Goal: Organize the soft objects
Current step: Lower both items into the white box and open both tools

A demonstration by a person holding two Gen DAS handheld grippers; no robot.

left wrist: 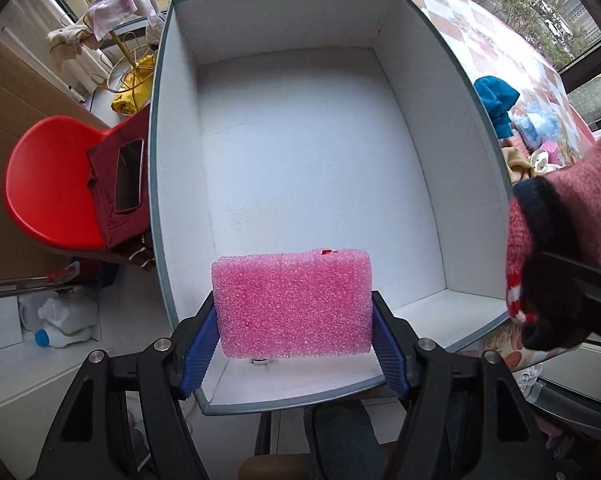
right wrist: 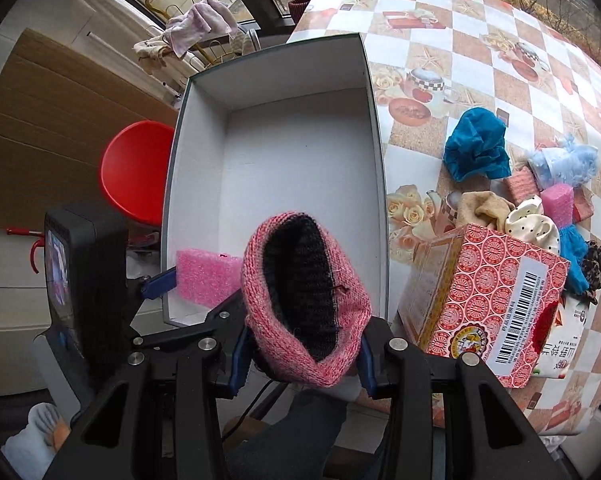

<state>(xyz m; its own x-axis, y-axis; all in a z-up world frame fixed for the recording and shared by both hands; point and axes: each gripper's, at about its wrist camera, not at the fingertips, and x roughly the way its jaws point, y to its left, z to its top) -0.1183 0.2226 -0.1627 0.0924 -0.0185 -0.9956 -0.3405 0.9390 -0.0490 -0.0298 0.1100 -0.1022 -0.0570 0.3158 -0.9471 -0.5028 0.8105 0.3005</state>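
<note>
The left gripper (left wrist: 294, 330) clamps the pink sponge (left wrist: 292, 304) above the near end of the empty white box (left wrist: 472, 200); the right gripper (right wrist: 304, 364) pinches a pink knitted hat (right wrist: 304, 304) beside it. Best to lower each piece to the box floor before opening, sponge in a corner, leaving room for the hat.

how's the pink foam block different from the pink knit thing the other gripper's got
The pink foam block is a flat-sided rectangle with a bubbly surface; the pink knit piece is a floppy tube with a dark lining. The left gripper holds the block over the white box; the right gripper holds the knit piece at the box's near edge. Both are pink, soft and gripped.
</note>
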